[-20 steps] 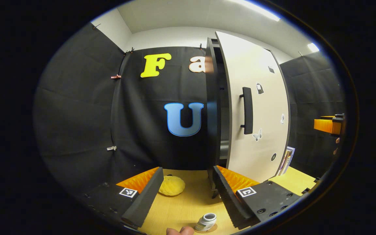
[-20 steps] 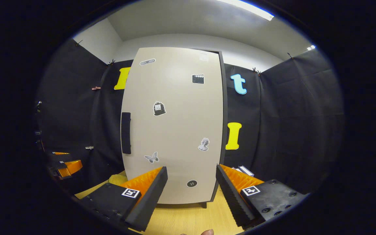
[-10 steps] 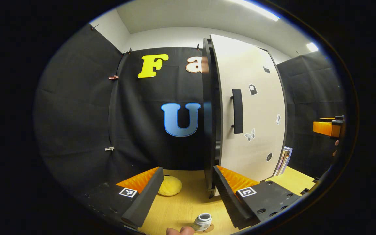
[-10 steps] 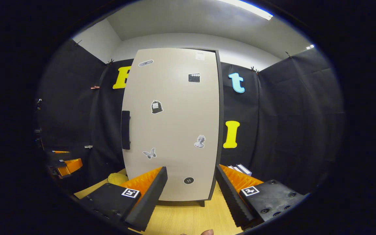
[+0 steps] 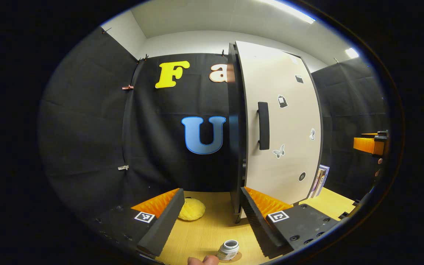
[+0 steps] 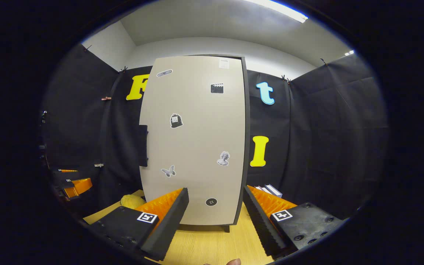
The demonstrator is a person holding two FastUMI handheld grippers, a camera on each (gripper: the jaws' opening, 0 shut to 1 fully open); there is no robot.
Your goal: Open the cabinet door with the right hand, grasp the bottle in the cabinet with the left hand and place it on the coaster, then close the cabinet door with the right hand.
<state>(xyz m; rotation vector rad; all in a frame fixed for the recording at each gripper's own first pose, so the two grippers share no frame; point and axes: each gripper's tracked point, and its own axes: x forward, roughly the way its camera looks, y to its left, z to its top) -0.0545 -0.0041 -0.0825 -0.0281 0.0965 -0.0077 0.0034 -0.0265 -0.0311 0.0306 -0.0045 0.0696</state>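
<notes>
In the left gripper view, the left gripper (image 5: 210,217) is held level above the wooden table (image 5: 208,235), its jaws spread wide and empty. A small white bottle (image 5: 228,250) is seen upright on a round coaster (image 5: 237,257) just below the fingers, beside a fingertip (image 5: 202,260). A yellow sponge (image 5: 192,209) lies near the cabinet door (image 5: 282,121), which stands shut or nearly so.

In the right gripper view, the right gripper (image 6: 215,217) is held back from the sticker-covered door, jaws parted, nothing held.
</notes>
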